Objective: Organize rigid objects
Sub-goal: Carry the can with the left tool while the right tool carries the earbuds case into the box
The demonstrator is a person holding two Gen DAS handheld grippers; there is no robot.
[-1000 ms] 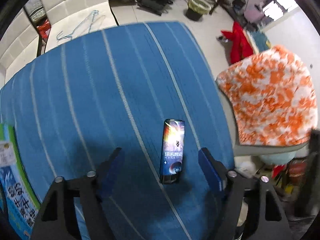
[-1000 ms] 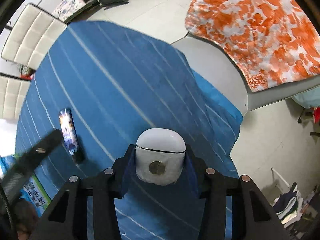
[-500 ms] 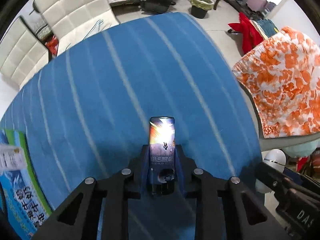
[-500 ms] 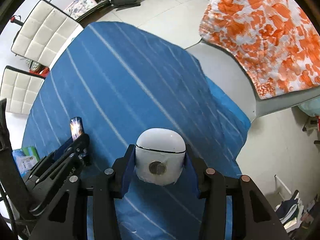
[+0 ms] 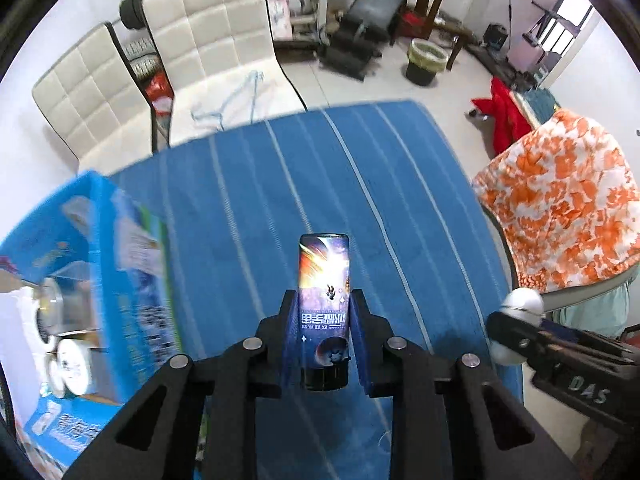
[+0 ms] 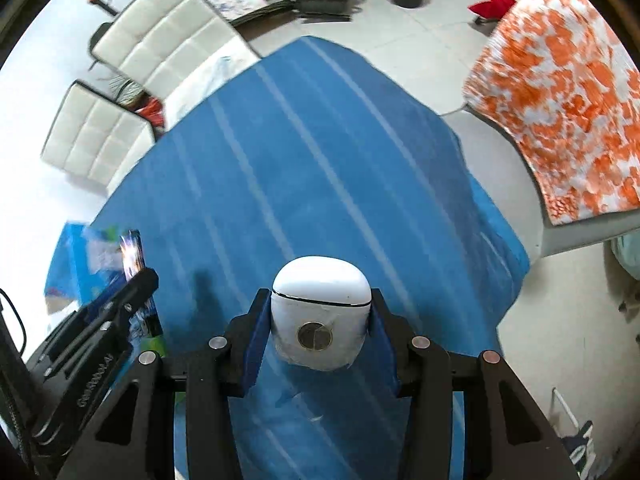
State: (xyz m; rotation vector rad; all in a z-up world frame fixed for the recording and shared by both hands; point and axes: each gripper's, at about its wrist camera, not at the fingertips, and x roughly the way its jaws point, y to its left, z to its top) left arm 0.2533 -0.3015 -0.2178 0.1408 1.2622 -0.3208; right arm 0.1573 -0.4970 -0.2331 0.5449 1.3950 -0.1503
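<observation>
We have both of the task's things off the worktop (image 5: 400, 208), which is covered by a blue striped cloth. The left gripper (image 5: 323, 344) is clenched on a slim cylindrical can (image 5: 324, 300), gripped low down near its black base, with the printed top standing clear of the pads. The right gripper (image 6: 320, 332) grasps a white rounded case (image 6: 320, 316) across its lower half, the lid seam just above the pads.

At the worktop's left edge stands an open blue carton (image 5: 100, 264) with white rolls visible inside; we judge this the likely place for both things, though the task does not say so. To do the carry well, we keep both grips firm and the two grippers apart, since the right one already shows near the left view's right edge. We bring one thing over the carton's opening at a time, lower it inside the walls, and only then release, so the tall can does not topple.

The can bears Chinese characters we cannot read with confidence. The carton shows Chinese print too, blurred. The right gripper's body reads "DAS".
</observation>
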